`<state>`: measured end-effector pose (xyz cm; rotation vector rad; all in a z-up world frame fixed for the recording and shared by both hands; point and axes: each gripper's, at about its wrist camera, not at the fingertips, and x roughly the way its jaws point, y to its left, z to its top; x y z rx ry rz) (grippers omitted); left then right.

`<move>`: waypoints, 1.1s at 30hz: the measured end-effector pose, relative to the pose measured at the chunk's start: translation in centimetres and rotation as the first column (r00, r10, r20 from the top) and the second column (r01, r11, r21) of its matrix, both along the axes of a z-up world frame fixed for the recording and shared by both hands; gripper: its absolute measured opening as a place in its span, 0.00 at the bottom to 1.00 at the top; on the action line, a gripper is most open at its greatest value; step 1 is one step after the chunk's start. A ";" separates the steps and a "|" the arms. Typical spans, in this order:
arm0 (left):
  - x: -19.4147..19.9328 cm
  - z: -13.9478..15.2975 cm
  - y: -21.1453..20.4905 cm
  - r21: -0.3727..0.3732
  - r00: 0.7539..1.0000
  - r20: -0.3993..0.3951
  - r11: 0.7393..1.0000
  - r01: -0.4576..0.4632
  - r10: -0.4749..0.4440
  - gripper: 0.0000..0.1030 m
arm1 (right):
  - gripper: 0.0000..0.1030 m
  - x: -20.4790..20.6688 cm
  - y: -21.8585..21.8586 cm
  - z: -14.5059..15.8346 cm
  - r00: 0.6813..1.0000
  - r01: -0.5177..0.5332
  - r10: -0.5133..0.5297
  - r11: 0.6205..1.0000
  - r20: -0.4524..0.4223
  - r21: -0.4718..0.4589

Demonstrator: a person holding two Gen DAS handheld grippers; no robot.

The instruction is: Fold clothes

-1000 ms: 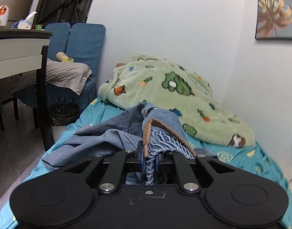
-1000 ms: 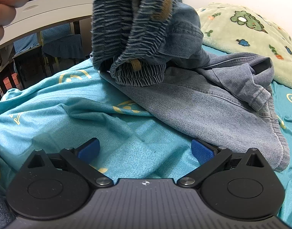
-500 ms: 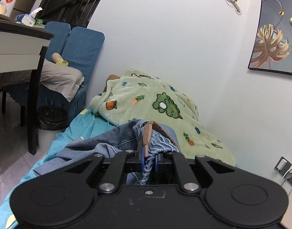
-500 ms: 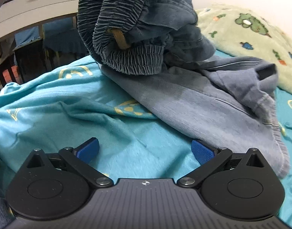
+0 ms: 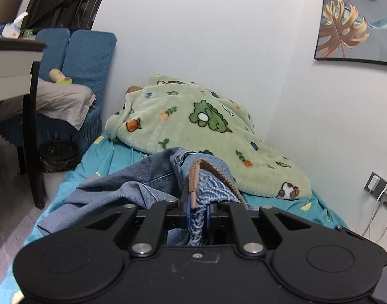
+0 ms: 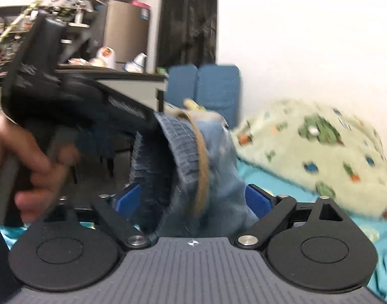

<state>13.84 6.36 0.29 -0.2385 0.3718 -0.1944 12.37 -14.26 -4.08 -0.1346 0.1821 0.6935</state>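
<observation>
Bed [image 5: 97, 157], teal-sheeted, carries a green blanket [image 5: 193, 126] at the wall and most of the denim jeans [image 5: 132, 185]. Left tool [image 5: 196, 211] is clamped on the jeans' ribbed waistband, as before. Right tool [image 6: 193, 198], formerly low over bare sheet, has risen; its blue fingers [image 6: 256, 198] now gape wide on either side of the hanging waistband [image 6: 183, 152] without pinching it. The right view is motion-blurred.

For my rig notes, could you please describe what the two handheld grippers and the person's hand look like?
The left gripper has a smooth black body with round caps, silver pivot screws and blue pads. The right gripper has black linkages, a ribbed grey centre with a small crosshair mark and blue pads. The bare hand shows no sleeve.
</observation>
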 end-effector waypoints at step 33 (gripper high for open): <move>-0.3 -10.5 -9.8 0.572 0.963 -0.259 0.792 0.213 -0.073 0.58 | 0.11 11.1 -12.0 -4.4 0.796 0.498 -0.302 0.819 -0.524 0.286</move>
